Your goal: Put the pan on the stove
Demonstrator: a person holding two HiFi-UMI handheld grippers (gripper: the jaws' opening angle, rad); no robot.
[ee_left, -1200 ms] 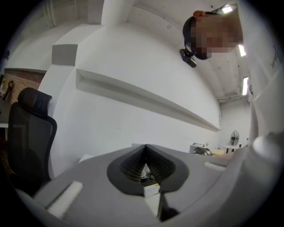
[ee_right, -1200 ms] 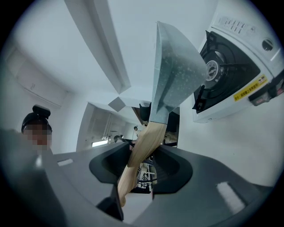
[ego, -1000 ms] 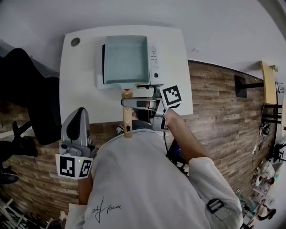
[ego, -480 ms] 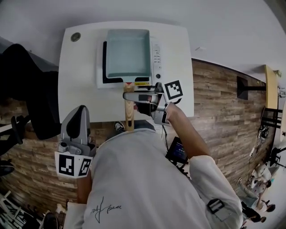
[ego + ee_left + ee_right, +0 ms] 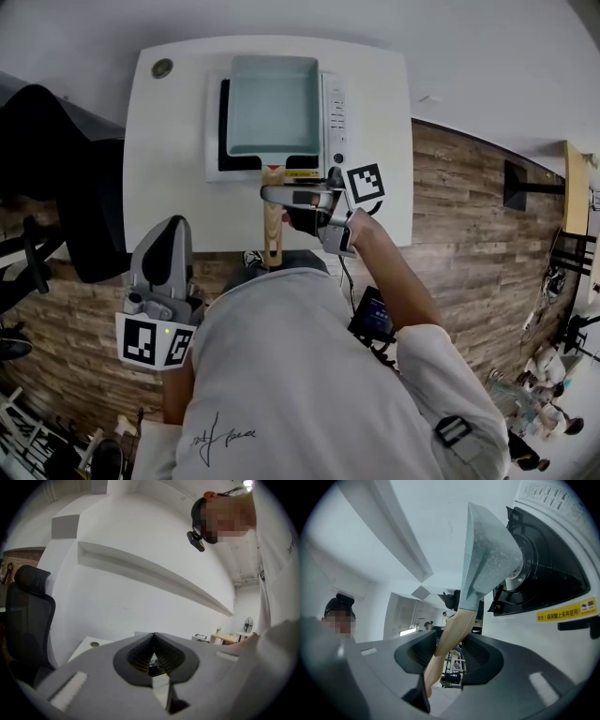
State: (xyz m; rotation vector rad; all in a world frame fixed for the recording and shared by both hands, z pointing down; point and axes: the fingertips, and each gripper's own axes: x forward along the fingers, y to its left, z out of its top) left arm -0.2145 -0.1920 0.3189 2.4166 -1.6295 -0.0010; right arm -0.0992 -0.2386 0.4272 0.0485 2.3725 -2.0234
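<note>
A pale blue square pan point(image 5: 273, 103) now sits farther back over the black-topped stove point(image 5: 336, 112) on the white worktop point(image 5: 173, 141) than a second ago, baring more black along the near edge. The right claw point(image 5: 274, 196) stays clamped on its wooden handle point(image 5: 272, 239). The left claw point(image 5: 153, 641), pressed shut and empty, hangs low beside the person.

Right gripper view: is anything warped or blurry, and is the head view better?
Right gripper view: fisheye bows the stove and pan, the close pan handle looks soft, corners are black. Head view: evenly lit, sharp, but the table edges curve.
</note>
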